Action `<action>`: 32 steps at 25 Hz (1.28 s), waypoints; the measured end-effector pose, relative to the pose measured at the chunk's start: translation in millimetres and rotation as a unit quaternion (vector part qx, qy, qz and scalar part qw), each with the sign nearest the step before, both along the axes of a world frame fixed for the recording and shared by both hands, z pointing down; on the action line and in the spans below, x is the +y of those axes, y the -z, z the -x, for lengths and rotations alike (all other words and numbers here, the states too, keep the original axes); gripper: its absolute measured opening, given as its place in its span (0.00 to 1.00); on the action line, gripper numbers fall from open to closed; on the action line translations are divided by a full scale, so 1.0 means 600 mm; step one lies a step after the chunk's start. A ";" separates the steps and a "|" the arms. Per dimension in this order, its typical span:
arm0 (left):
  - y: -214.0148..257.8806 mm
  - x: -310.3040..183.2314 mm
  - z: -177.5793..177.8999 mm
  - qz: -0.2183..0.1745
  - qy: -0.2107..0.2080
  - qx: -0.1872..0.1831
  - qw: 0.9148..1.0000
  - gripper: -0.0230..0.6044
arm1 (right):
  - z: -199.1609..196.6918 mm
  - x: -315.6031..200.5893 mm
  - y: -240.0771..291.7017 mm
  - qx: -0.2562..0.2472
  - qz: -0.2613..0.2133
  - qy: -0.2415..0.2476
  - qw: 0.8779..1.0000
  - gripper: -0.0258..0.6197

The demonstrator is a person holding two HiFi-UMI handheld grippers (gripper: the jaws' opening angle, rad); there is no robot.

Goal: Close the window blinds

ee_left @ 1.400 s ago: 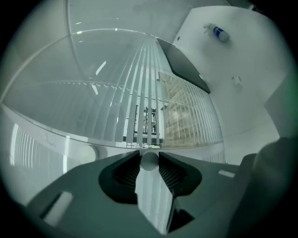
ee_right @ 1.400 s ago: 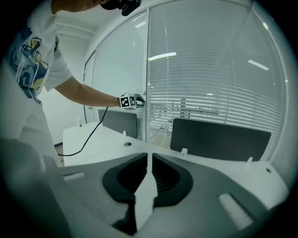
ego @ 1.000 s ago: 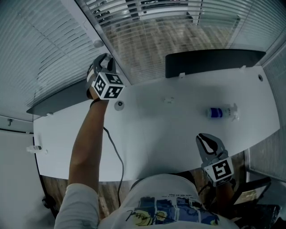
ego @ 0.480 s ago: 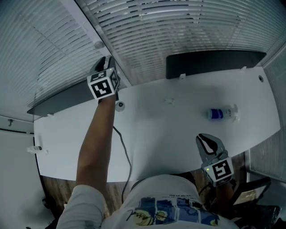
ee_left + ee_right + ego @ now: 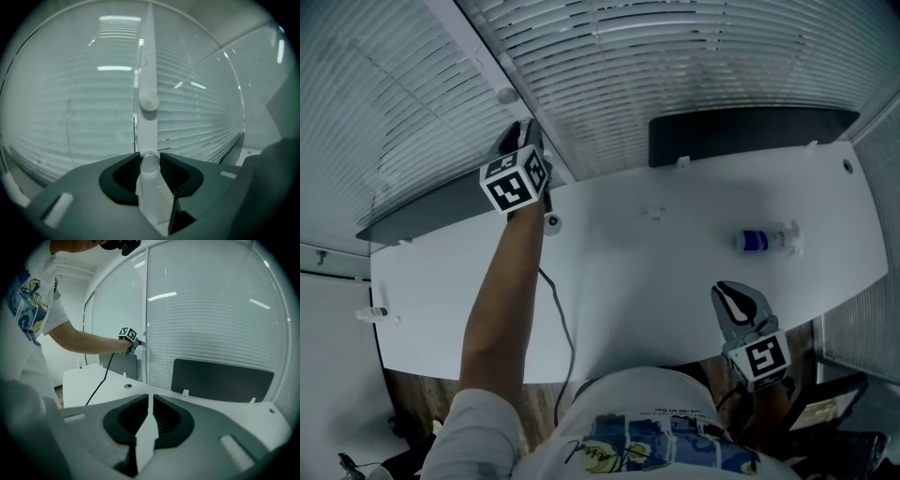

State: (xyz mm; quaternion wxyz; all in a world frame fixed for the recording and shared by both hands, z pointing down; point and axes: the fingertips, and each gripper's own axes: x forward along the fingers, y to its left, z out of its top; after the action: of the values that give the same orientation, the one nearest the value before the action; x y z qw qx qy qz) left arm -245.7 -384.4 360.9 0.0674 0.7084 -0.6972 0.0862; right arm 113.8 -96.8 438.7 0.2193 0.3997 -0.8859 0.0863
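My left gripper [image 5: 521,134] reaches up to the white post [image 5: 146,56] between two window panes. It is shut on a small round knob [image 5: 150,162] on that post; the jaws have just eased a little wider, with the knob still between the pads. A second knob [image 5: 149,101] sits higher on the post. The blinds [image 5: 675,56] show flat, turned slats with nothing visible through them. My right gripper [image 5: 734,298] hangs low at the desk's near edge, shut with nothing in it. From there I see the left gripper [image 5: 136,344] at the post.
A white curved desk [image 5: 656,281] stands under the window, with a dark panel [image 5: 750,134] along its far edge. A small spray bottle [image 5: 766,237] lies on the right of the desk. A cable [image 5: 555,314] trails from my left arm.
My left gripper has rolled on the knob; its marker cube shows a new face. The slats right of the post, through which the floor showed, have turned shut. The right gripper stayed put.
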 end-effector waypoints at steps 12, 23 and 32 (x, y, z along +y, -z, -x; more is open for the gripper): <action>-0.023 0.007 -0.035 0.022 -0.113 -0.559 0.821 0.33 | -0.004 -0.003 -0.005 0.018 -0.003 0.002 1.000 0.07; -0.027 0.000 -0.037 0.025 -0.130 -0.620 0.774 0.25 | 0.005 -0.004 0.000 0.007 0.002 0.002 1.000 0.07; -0.012 0.002 -0.028 0.017 -0.066 -0.390 0.918 0.25 | 0.007 -0.009 0.006 -0.003 0.001 -0.002 1.000 0.07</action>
State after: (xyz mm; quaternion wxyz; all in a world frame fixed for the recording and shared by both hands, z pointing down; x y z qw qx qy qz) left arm -229.1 -383.1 367.9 -0.2041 0.6618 -0.6180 0.3721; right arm 109.6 -102.1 435.2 0.2171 0.4014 -0.8853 0.0887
